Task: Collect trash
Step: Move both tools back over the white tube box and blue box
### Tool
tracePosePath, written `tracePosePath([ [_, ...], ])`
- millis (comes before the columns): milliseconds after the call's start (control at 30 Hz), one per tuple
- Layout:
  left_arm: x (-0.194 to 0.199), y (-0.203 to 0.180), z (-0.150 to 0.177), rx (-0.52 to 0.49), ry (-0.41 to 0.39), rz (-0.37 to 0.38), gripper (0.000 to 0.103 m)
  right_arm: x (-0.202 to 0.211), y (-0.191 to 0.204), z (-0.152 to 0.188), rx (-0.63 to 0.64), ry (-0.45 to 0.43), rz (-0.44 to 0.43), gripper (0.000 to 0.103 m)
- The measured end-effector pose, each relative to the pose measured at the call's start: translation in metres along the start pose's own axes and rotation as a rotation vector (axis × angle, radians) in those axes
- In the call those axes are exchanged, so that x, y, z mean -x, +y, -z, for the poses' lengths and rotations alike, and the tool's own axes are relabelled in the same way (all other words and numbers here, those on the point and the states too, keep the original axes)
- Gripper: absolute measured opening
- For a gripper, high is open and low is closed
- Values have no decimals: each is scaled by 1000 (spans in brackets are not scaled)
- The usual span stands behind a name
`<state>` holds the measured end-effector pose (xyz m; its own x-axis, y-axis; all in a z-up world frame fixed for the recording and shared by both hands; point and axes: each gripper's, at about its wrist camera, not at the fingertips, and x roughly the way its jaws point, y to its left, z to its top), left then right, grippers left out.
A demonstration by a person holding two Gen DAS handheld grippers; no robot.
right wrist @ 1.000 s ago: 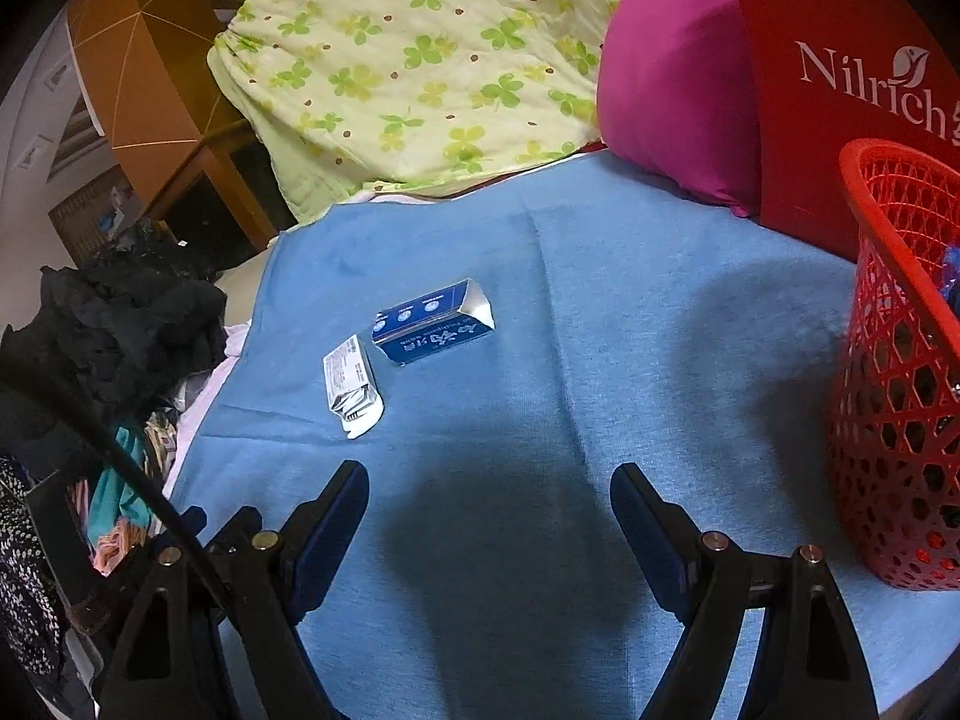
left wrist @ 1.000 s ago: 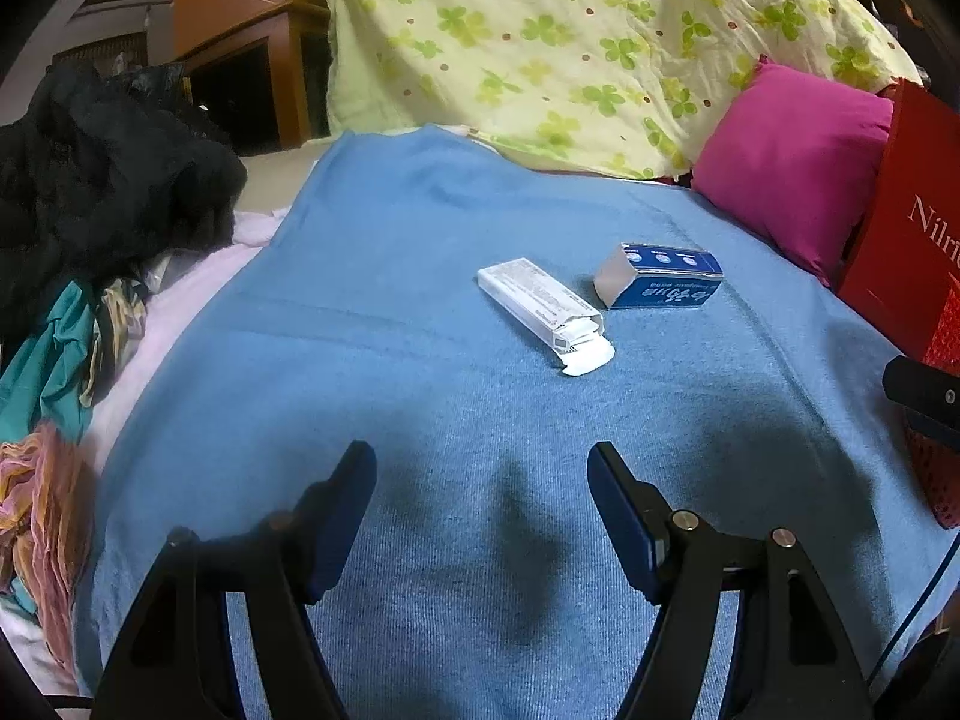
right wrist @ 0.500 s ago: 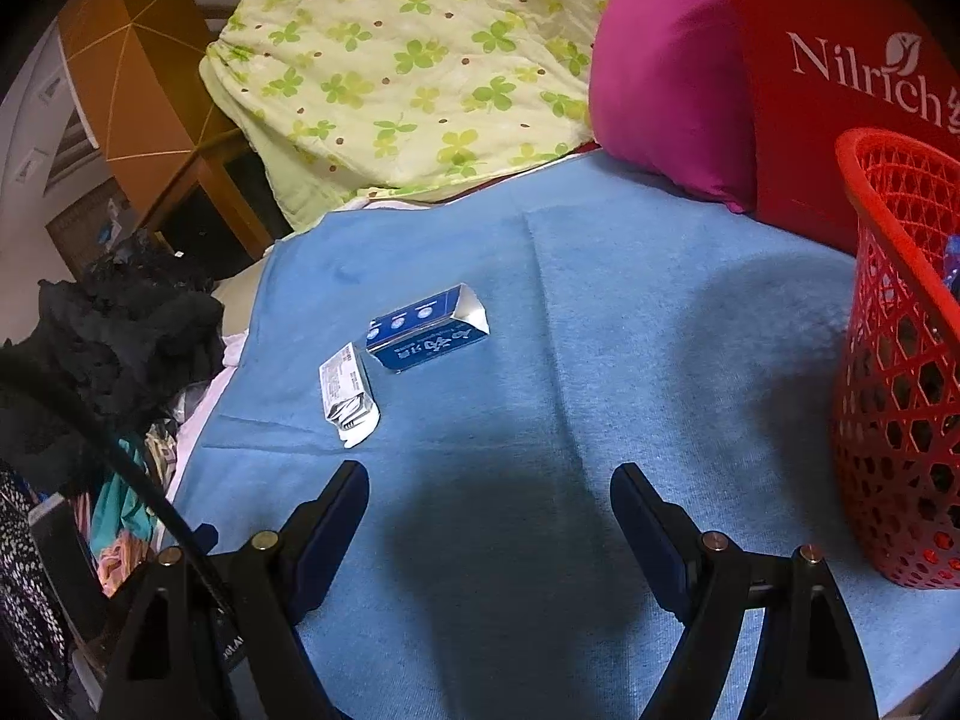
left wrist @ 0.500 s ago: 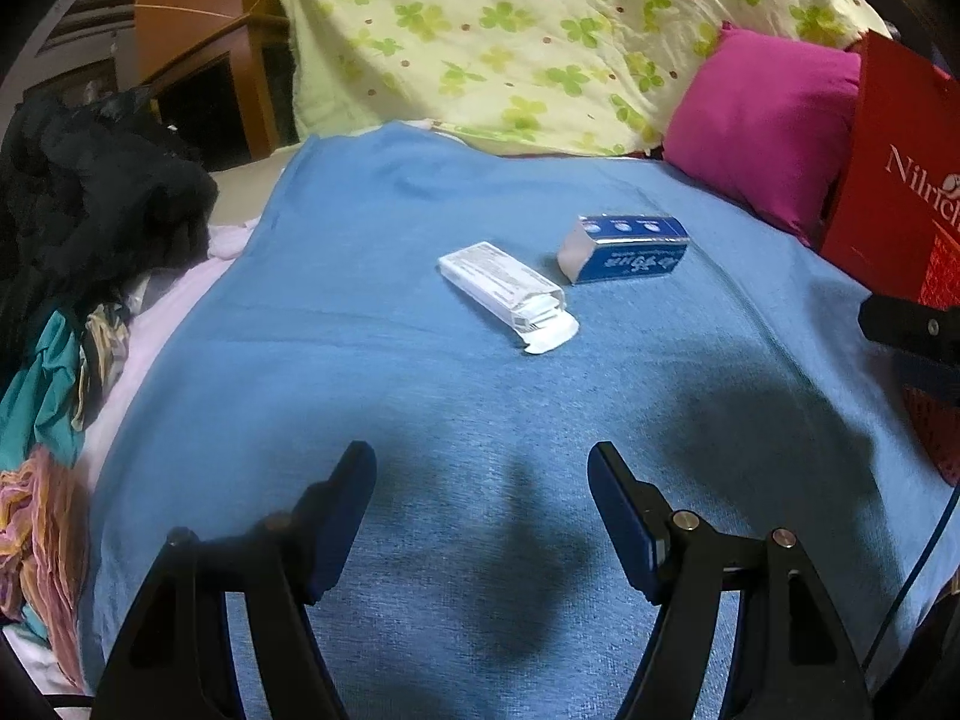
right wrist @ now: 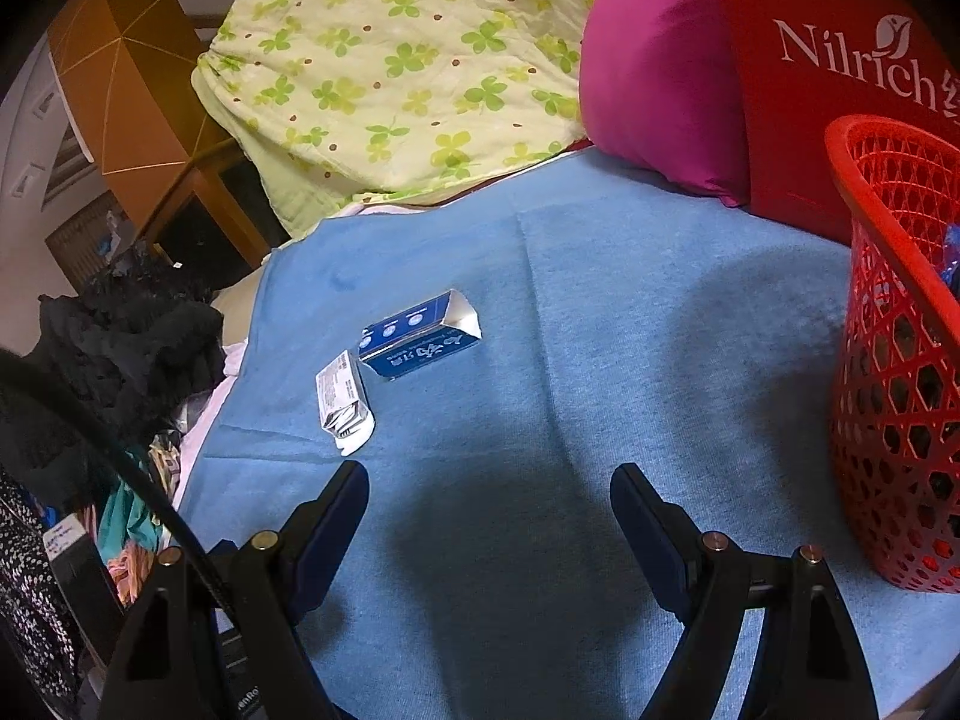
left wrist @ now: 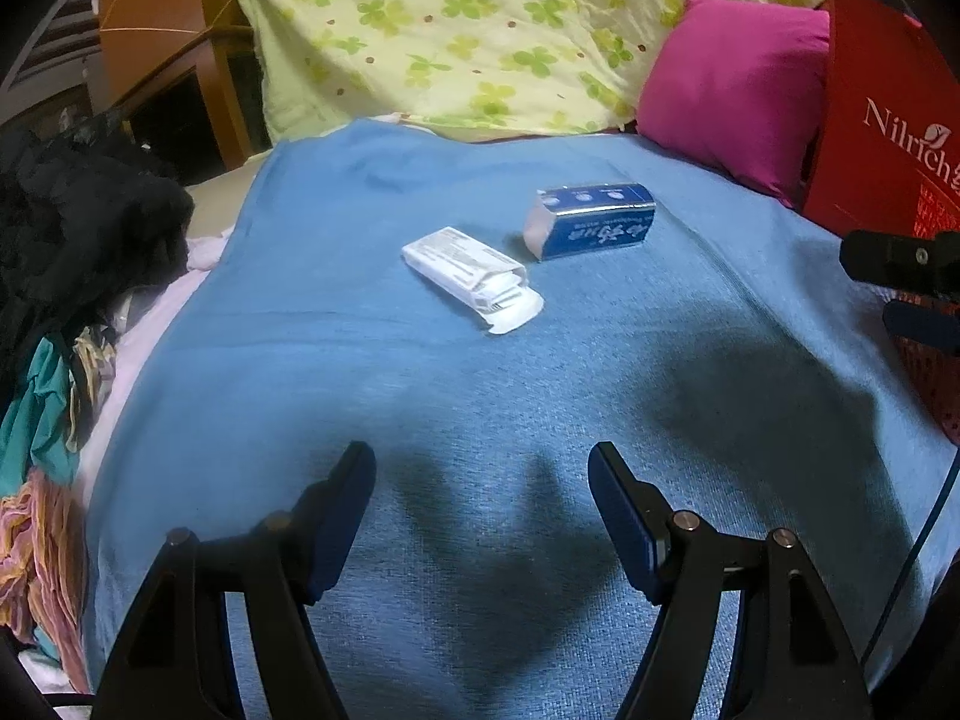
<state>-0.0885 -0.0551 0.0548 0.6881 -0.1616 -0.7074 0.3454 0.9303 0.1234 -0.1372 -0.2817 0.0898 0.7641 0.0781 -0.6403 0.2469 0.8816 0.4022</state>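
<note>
Two empty cartons lie side by side on a blue blanket (left wrist: 420, 396): a white box (left wrist: 465, 269) with its end flap hanging open, and a blue box (left wrist: 591, 221) just right of it. My left gripper (left wrist: 482, 480) hovers open over the blanket, well short of the white box, nothing between its fingers. In the right wrist view the white box (right wrist: 343, 399) and the blue box (right wrist: 420, 342) sit ahead and to the left of my right gripper (right wrist: 489, 498), which is open and empty. A red mesh basket (right wrist: 894, 360) stands at its right.
A pink cushion (left wrist: 732, 84) and a red paper bag (left wrist: 882, 120) stand at the back right. A yellow-green clover quilt (left wrist: 480, 30) is heaped behind the blanket. Dark and coloured clothes (left wrist: 72, 252) are piled along the left edge. The right gripper's tip (left wrist: 900, 258) shows at the right.
The left gripper has shifted and rolled a little, so both boxes now sit further left and lower in its view. The right gripper has stayed almost still. Both stay open.
</note>
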Motion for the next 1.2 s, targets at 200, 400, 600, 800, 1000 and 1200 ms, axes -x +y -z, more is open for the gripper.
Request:
tracePosePath([
  [200,-2,-5,1,-18,13,-1,74,-1,-3,-1,-13,10,-8,85],
  [400,-3,-6,2,-22,19,1,74,-2,-3,-1,-20,12,-13,85],
  [600,-4,-7,2,-18,25,5,74,-3,-2,0,-23,16,-18,85],
  [800,-4,-7,2,-17,26,7,74,-3,-2,0,-24,17,-19,85],
  [1000,-5,-8,2,-14,30,11,74,-4,-1,0,-24,17,-20,85],
  [1200,-11,-5,-3,9,44,28,74,-9,6,-9,-10,-10,-22,85],
])
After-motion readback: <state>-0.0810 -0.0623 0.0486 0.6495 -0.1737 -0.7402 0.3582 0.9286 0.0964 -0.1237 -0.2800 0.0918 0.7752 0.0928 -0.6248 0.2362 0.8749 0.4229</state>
